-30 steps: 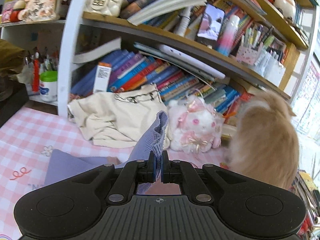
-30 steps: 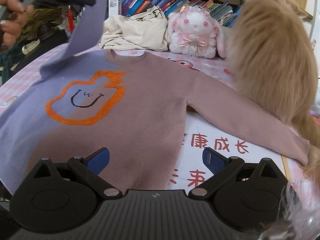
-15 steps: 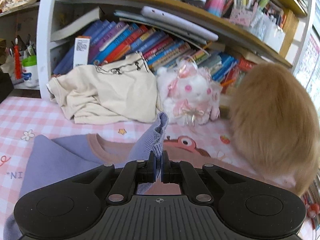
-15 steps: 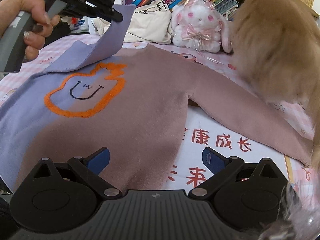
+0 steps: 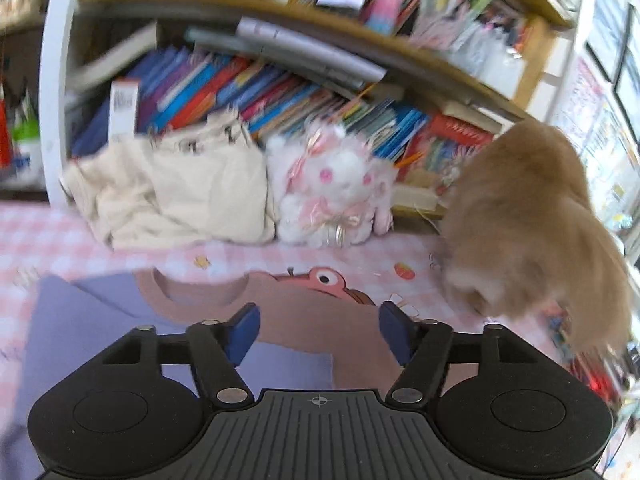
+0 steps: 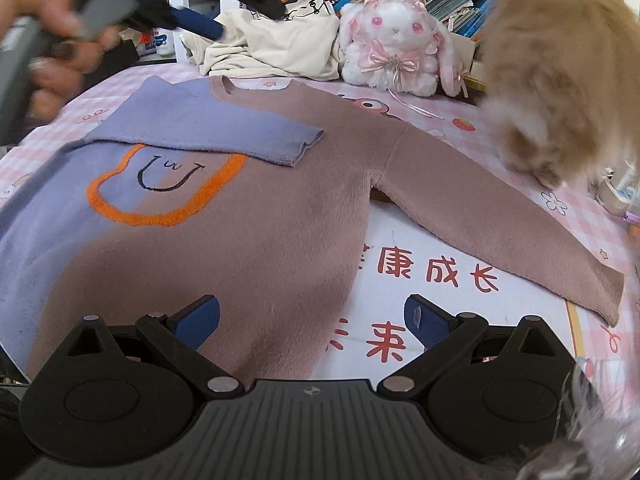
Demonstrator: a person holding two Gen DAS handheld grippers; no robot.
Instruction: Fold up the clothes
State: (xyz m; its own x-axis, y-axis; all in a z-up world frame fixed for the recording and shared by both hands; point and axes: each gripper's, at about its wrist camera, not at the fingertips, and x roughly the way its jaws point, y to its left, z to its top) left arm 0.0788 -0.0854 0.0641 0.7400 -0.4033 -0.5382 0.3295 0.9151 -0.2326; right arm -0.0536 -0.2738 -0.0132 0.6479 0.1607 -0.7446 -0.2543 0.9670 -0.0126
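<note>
A purple and mauve sweater (image 6: 256, 216) with an orange outlined face lies flat on the pink checked table (image 6: 592, 216). Its purple left sleeve (image 6: 224, 132) lies folded across the chest, the cuff near the middle. The mauve right sleeve (image 6: 500, 220) stretches out to the right. My left gripper (image 5: 318, 330) hovers over the collar (image 5: 192, 296); its jaws are opening, nothing between them. In the right wrist view that left gripper (image 6: 208, 28) shows at the top left, held by a hand (image 6: 52, 52). My right gripper (image 6: 312, 322) stands open above the sweater's hem.
A fluffy ginger cat (image 6: 560, 80) stands on the table at the right, by the mauve sleeve. A white and pink plush rabbit (image 6: 396, 48) and a cream garment (image 6: 276, 48) sit at the back before a bookshelf (image 5: 280, 80).
My left gripper carried the purple sleeve across the sweater, lowered it and opened. The sleeve now lies folded on the chest. The cat bent its head down. My right gripper kept still.
</note>
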